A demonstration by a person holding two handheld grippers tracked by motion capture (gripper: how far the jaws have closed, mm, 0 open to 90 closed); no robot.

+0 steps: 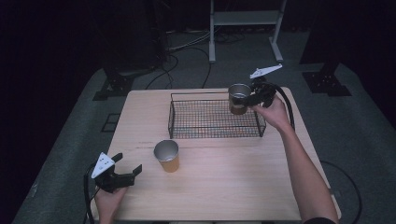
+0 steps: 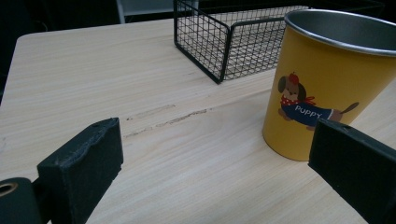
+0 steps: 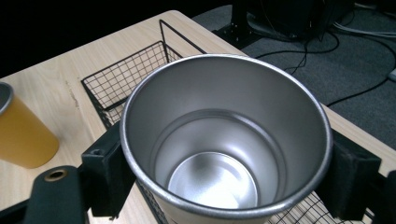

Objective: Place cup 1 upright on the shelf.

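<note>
1. Held cup [image 1: 239, 99]: steel-lined tumbler, upright, above the far right corner of the wire basket [image 1: 187, 122]. Judged light, rigid, slick-walled; best gripped across the wall just under the rolled rim.
2. Right gripper [image 1: 252, 97]: jaws clenched on the held cup from either side.
3. Yellow cup [image 1: 167, 156]: stands upright near the desk [image 1: 224, 186] centre, just before the basket's near left corner; a dog print is on its side. Same handling expected.
4. Left gripper [image 1: 127, 164]: jaws spread, nothing held, at the desk's near left corner, close beside the yellow cup.
5. Obstruction: the basket's raised wire walls.
</note>
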